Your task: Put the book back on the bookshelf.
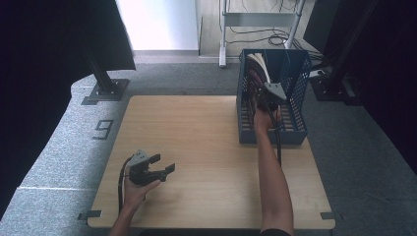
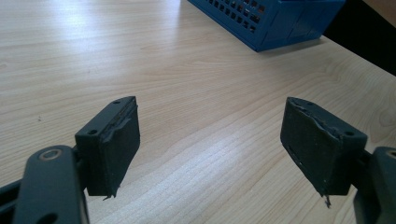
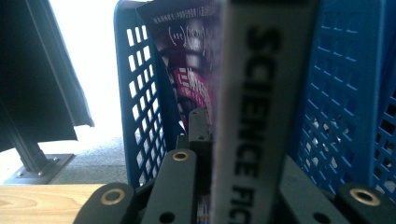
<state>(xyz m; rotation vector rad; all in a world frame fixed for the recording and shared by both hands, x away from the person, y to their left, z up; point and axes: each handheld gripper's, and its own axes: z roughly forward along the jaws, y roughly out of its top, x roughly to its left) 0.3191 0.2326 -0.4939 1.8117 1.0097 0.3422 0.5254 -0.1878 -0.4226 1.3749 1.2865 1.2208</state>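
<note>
**Right gripper clamped on book inside basket**

Right gripper [image 1: 264, 101], at 1 o'clock on the light wooden worktop [image 1: 206, 147], is closed on a grey-spined book [image 3: 254, 116] standing upright in the blue plastic mesh basket [image 1: 296, 93]. Left gripper [image 1: 160, 167], at 7 o'clock, is wide open and empty.

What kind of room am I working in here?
Likely a lab or recording room, not a home: a bare wooden table on grey carpet, a metal stand with loose cables behind, dark curtains at the sides.
</note>
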